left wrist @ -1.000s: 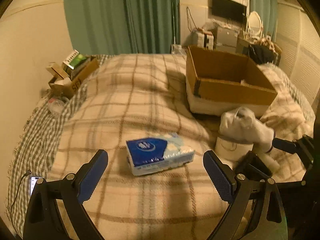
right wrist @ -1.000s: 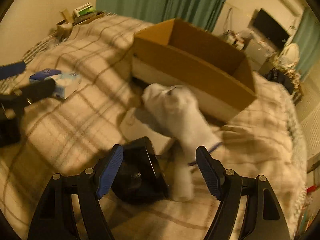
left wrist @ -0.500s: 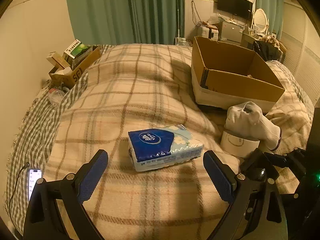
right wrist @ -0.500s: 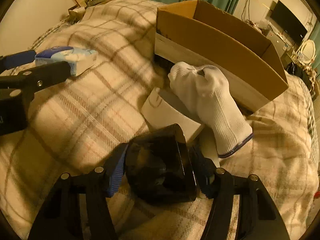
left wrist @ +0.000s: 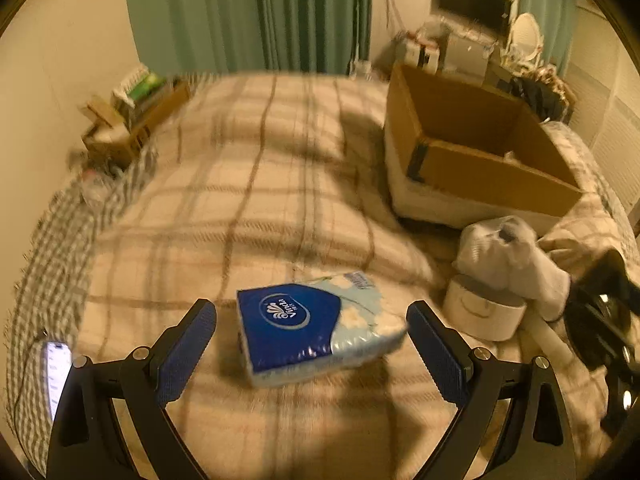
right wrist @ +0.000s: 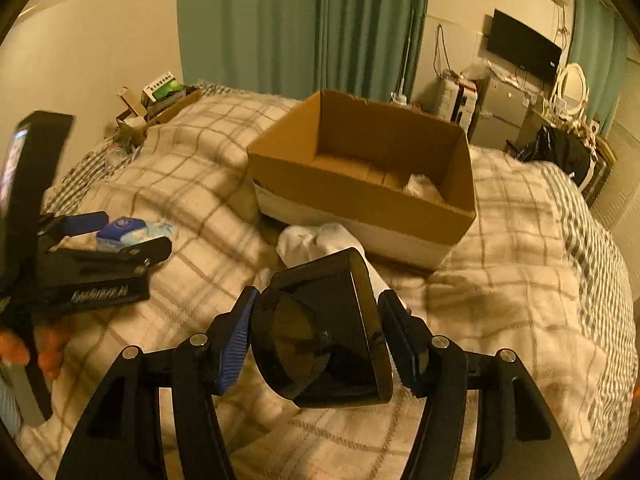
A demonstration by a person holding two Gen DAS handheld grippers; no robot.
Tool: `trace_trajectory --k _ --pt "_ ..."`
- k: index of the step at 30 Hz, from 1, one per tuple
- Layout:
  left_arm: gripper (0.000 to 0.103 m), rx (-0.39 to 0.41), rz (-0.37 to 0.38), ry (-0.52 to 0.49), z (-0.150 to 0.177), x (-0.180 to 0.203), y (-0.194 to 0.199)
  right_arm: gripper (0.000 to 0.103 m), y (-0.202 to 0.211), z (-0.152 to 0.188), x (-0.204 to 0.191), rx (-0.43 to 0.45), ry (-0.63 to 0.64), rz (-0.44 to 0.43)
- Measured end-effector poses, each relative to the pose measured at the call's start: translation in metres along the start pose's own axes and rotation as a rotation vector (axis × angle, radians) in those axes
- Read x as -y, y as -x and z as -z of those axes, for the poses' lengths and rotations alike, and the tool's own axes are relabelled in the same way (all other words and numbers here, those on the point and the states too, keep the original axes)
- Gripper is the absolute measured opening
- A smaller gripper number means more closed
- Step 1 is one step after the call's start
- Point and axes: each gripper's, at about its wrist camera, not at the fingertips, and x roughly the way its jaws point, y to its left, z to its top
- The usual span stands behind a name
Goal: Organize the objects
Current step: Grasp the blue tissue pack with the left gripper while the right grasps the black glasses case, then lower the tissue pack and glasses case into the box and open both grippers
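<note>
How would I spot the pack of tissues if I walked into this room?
Find the bed with the plaid blanket and the open cardboard box on it. The tissue pack lies flat on the blanket, nearer than the box, left of the white sock. It alone is glossy blue plastic with a round logo.

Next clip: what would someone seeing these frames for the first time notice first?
The right tool is shut on a glossy black container, held above the plaid blanket, with the open cardboard box straight ahead. In the left wrist view, the left tool is wide open on either side of a blue Vinda tissue pack. A white sock is draped over a white round tin beside the box.
</note>
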Motion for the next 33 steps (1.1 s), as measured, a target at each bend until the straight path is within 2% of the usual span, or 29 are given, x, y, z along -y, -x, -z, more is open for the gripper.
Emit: trace_trajectory --k 2,4,11,16,21,27,30,33 --pt "0.097 -0.029 0.018 0.014 0.001 -0.002 -0.009 0.06 -0.004 0.004 0.002 -0.018 -0.006 -0.005" --pt "0.085 -0.028 0.035 0.022 0.003 -0.004 -0.01 0.06 -0.006 0.006 0.004 -0.027 -0.011 -0.012" --pt "0.084 0.048 0.02 0.063 0.012 -0.008 0.014 0.06 0.003 0.005 0.003 0.009 -0.013 -0.009" --pt "0.084 0.113 0.034 -0.007 0.017 0.012 0.043 0.06 0.019 0.003 0.014 0.045 -0.05 0.005" --pt "0.084 0.136 0.107 -0.065 0.015 0.034 0.061 0.06 0.037 0.0 0.033 0.074 -0.099 0.011" --pt "0.084 0.191 0.149 -0.132 -0.011 0.054 0.083 0.06 0.073 -0.024 0.064 0.167 -0.124 0.059" --pt "0.084 0.224 0.159 -0.168 -0.036 0.059 0.094 0.06 0.092 -0.04 0.076 0.21 -0.11 0.077" --pt "0.084 0.27 0.154 -0.199 -0.064 0.063 0.108 0.06 0.109 -0.058 0.083 0.25 -0.05 0.137"
